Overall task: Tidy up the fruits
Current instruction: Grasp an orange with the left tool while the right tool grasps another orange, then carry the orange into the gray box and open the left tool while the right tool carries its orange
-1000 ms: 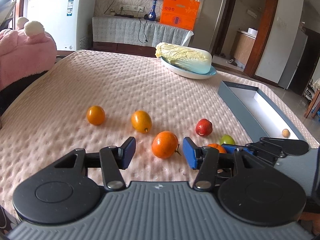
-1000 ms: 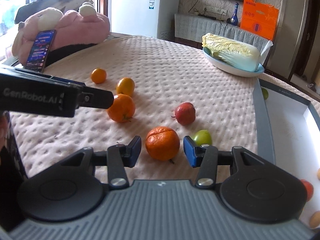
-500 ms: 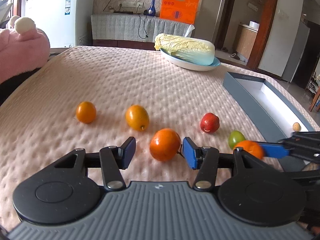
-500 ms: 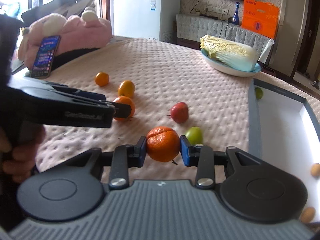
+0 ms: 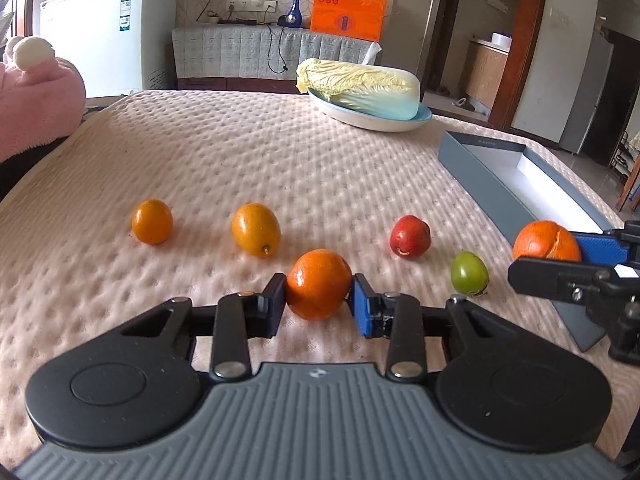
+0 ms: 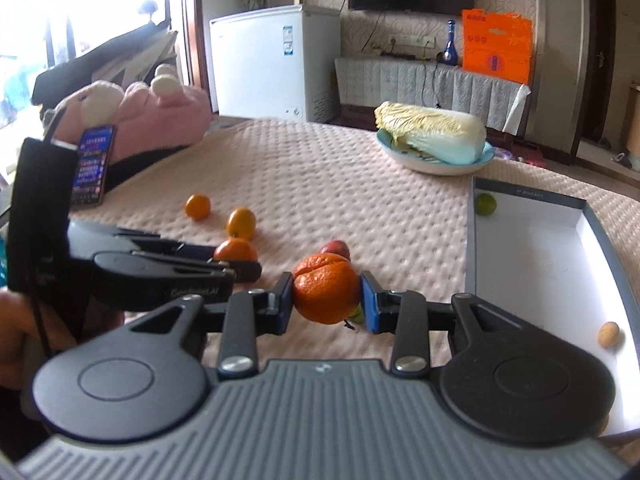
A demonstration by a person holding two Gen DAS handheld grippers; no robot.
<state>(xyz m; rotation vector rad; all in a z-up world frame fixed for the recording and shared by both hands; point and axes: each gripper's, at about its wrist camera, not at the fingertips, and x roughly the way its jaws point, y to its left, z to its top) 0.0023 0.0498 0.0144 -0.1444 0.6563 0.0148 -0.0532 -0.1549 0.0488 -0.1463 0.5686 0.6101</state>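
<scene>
My left gripper is shut on a smooth orange that rests on the pink table cover. My right gripper is shut on a split-skinned orange and holds it above the cover; it also shows in the left wrist view beside the grey box. Loose on the cover lie two small oranges, a red fruit and a green fruit. The box holds a green fruit and a small tan one.
A white plate with a cabbage stands at the back. A pink plush and a phone sit at the table's left edge. A white freezer stands behind.
My left gripper has shut on the smooth orange. My right gripper has lifted the split orange and carried it right, toward the box.
</scene>
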